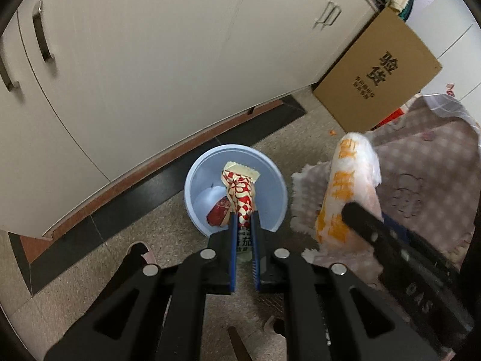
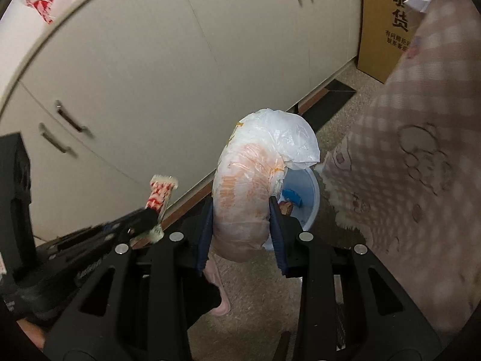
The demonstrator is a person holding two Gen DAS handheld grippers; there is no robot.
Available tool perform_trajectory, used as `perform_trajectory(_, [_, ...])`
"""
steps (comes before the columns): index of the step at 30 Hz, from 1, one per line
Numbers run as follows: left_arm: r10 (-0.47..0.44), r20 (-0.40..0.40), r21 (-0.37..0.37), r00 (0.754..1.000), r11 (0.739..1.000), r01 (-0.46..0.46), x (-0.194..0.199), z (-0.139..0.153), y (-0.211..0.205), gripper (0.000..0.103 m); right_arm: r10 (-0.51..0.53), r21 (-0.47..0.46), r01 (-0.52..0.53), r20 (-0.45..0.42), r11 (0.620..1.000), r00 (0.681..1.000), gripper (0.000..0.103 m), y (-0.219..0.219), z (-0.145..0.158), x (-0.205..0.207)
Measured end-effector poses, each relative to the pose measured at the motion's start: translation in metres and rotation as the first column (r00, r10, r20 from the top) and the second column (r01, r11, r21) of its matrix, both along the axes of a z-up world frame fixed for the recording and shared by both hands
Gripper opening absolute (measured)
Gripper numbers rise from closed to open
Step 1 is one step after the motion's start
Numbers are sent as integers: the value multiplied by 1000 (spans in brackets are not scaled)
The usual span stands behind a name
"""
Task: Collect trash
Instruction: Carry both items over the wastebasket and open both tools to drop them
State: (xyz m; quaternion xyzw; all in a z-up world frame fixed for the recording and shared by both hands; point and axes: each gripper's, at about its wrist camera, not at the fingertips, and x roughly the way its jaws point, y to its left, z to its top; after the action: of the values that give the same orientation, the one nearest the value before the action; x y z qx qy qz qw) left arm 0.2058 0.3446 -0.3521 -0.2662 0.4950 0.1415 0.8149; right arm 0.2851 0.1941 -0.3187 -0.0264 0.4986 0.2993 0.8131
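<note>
Two grippers, each loaded. Cabinets [image 1: 150, 69] fill the background; a cardboard box [image 1: 381, 72] leans against them, a checked blanket [image 1: 427, 180] to the right. Pale blue bin [image 1: 210, 168] stands on the floor by the cabinet base, holding a red wrapper [image 1: 218, 212]; the right view also shows something blue inside. Right gripper [image 2: 242, 219] clamps a crumpled white bag [image 2: 255, 165] with orange print, held near the bin. Left gripper [image 1: 243, 234] pinches a red-and-white snack wrapper [image 1: 240, 192], its serrated end up, over the bin.
</note>
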Motion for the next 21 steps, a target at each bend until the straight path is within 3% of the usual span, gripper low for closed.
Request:
perform_trajectory(2, [4,-10,-8,1000,1000,-4,5,-10,6,8,0,-6,0,15,1000,1000,41,9,-9,10])
perform_trajectory(4, [5,-18,-8,1000,1000,-6,8,-17,8,8,0,-17,1,64,1000,998,59,21,-15,20])
perform_trajectory(6, [9,-30,-7,999,1000,-9,11,-22,12,8,3,-50,1,94,999,996,60,23,-22,25])
perform_trajectory(14, [-3,-62,-25,998,1000,2,25,-42,11,8,-33,-52,35,34,998,999,63,10,-46,32])
perform_trajectory(21, [-35,-88,-34,996,999,32,32,-52,2,8,-43,-93,48,53,994,998,65,-1,-51,23])
